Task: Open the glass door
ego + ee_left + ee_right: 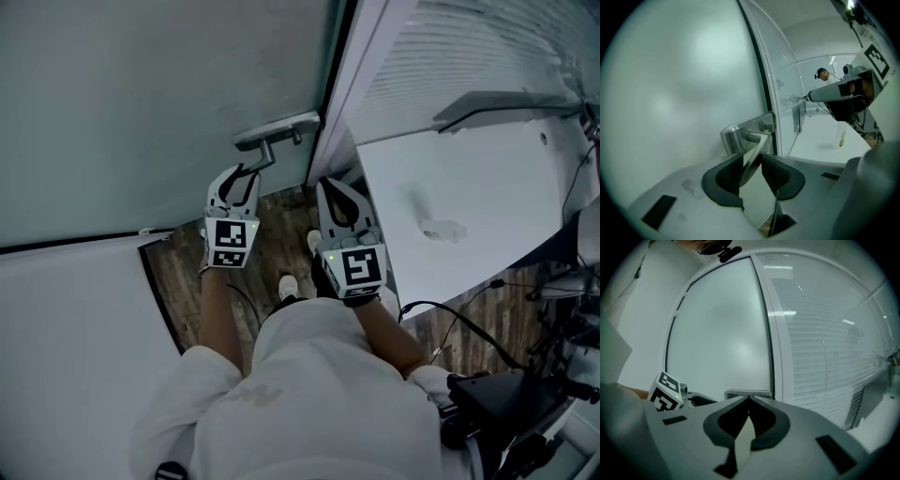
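Note:
The frosted glass door (141,112) fills the upper left of the head view. Its metal lever handle (277,128) sticks out near the door's right edge. My left gripper (247,174) reaches up under the handle. In the left gripper view the handle's lever (758,143) runs down between the two dark pads (731,173), and the left gripper (752,158) is shut on it. My right gripper (330,184) hangs beside the door frame, a little right of the handle. In the right gripper view its tips meet, so the right gripper (749,398) is shut on nothing, with the handle (747,393) just beyond.
A white door frame (342,103) and a pane with slatted blinds (469,47) stand right of the door. A white tabletop (469,206) lies at the right, with cables and black equipment (497,394) below it. The wood-pattern floor (187,281) shows under the grippers. A person (822,74) stands far behind the glass.

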`<state>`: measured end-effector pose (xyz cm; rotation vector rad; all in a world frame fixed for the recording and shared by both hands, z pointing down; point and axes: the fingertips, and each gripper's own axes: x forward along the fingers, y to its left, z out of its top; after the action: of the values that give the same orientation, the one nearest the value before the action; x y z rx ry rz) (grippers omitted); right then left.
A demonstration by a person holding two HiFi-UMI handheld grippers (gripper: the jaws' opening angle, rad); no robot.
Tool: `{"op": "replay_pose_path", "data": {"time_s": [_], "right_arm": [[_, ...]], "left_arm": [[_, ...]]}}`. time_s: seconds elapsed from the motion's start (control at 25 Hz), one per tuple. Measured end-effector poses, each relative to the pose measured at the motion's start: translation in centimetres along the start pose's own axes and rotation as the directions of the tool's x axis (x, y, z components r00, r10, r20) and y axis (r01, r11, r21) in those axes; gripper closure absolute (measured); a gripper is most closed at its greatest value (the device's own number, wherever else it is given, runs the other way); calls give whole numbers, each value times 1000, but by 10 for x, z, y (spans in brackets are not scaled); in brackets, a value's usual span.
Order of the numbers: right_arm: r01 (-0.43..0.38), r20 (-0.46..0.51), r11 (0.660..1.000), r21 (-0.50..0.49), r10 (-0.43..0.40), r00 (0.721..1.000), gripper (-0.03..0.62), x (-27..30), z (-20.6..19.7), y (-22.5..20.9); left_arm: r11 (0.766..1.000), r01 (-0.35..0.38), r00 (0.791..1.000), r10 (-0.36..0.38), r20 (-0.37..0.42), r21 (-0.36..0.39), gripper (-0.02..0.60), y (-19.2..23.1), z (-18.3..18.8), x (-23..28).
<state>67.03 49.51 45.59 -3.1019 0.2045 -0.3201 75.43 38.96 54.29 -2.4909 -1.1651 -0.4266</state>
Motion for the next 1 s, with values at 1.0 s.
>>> {"op": "replay_pose_path", "data": {"time_s": [1.0], "right_arm": [[93,61,996,-9,-93,994,591,-53,18,42]], "left_arm": [[995,83,996,-85,41,50,466,-23,7,-43]]}}
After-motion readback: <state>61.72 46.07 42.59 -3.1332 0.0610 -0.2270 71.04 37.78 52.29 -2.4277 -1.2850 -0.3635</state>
